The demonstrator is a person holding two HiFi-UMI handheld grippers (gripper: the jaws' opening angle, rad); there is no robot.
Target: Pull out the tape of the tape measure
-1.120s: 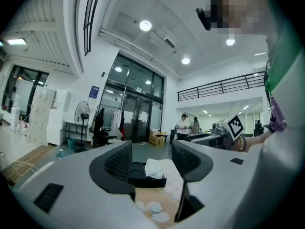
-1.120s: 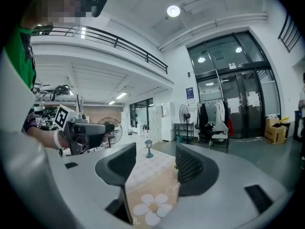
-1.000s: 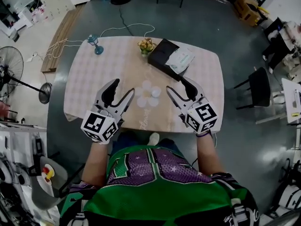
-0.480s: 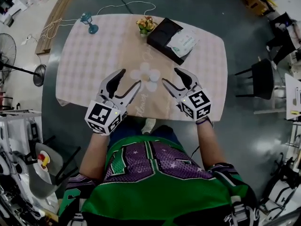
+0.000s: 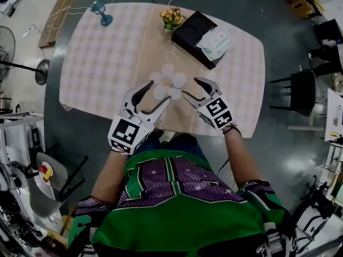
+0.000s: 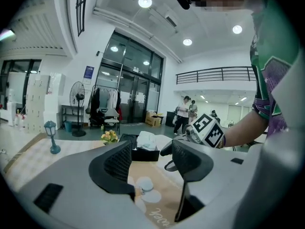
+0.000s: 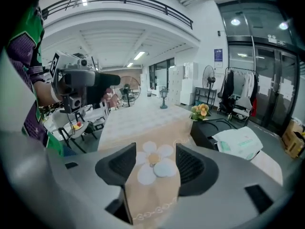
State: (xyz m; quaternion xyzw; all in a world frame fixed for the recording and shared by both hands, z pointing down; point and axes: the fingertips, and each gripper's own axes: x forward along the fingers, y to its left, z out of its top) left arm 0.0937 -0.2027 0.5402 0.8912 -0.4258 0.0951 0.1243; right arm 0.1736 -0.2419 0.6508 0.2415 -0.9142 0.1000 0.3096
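Observation:
The tape measure [image 5: 168, 82] is a flat white flower shape with a yellow middle. It lies on the beige runner near the table's front edge. My left gripper [image 5: 155, 94] is open just in front of it on the left, with nothing between the jaws. My right gripper [image 5: 192, 88] is open just to the right of it, also empty. In the left gripper view the tape measure [image 6: 145, 191] shows low between the jaws of the left gripper [image 6: 150, 159]. In the right gripper view the tape measure [image 7: 155, 161] lies ahead, between the jaws of the right gripper [image 7: 153, 168]. No tape is pulled out.
A black box [image 5: 192, 30] holding a white packet [image 5: 217, 40] stands at the back right of the checked table [image 5: 102, 63]. A small pot of flowers [image 5: 172, 17] and a blue lamp [image 5: 100, 9] stand at the back. A black chair [image 5: 300, 92] is right of the table.
Both grippers have moved forward and closer together, up to the flower-shaped tape measure. Both have stayed open and empty.

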